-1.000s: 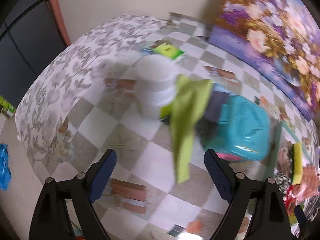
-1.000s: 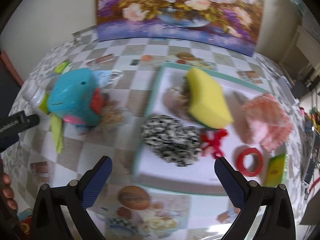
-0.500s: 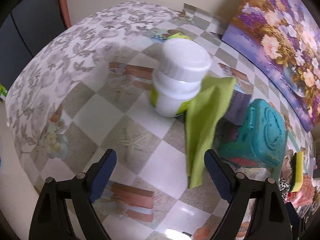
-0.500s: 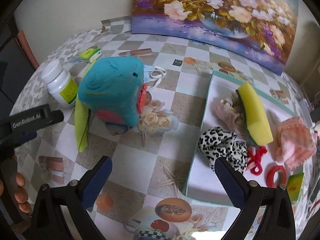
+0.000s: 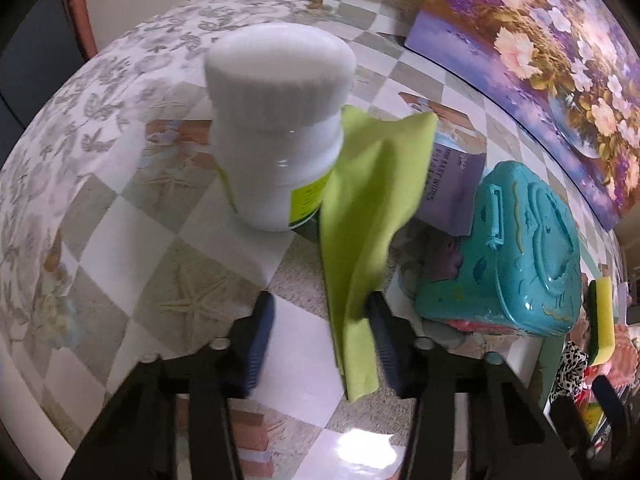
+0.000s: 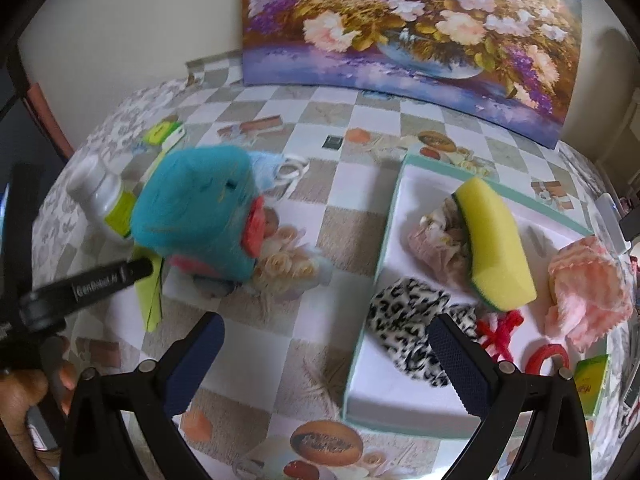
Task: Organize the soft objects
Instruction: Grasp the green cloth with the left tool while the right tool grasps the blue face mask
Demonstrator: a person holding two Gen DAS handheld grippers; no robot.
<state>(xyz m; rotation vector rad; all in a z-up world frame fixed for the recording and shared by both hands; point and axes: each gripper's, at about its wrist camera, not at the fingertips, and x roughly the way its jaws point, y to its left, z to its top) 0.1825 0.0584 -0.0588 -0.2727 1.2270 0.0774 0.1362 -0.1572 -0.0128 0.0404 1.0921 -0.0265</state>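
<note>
While the checkered tabletop [image 6: 316, 184] is carrying everything, a big flower painting [image 6: 408, 12] is leaning against the wall at its far edge. On the right side a pale tray [image 6: 372, 404] is holding soft things: a yellow sponge [image 6: 496, 248], a pink knitted piece [image 6: 588, 280], a leopard-print cloth [image 6: 404, 328], a red yarn tangle [image 6: 500, 332] and a red ring [image 6: 548, 356].

Over on the left a teal plastic toy [image 5: 516, 256] is sitting tilted, with a purple wipes pack [image 5: 452, 188] lying behind it. Just beside them a white bottle [image 5: 276, 128] with a wide cap is standing upright. These two are crowding the lime-green cloth [image 5: 368, 216], which is lying squeezed between bottle and toy, its upper end leaning against the bottle's side.

The cloth is running as a long narrow strip, its long axis stretching from the bottle toward the left hand-held gripper [image 5: 320, 344], with the narrow tail end pointing at the camera.

That left hand-held gripper is pointing steeply down at the tabletop and its jaws have just been closing; the cloth's tail is lying between them, touching the right finger [image 5: 384, 344], while a clear gap is showing on the other side, so it is not yet gripping.

The right hand-held gripper [image 6: 324, 360] is hovering with jaws spread wide and nothing between them, over the tabletop between the toy and the tray.
</note>
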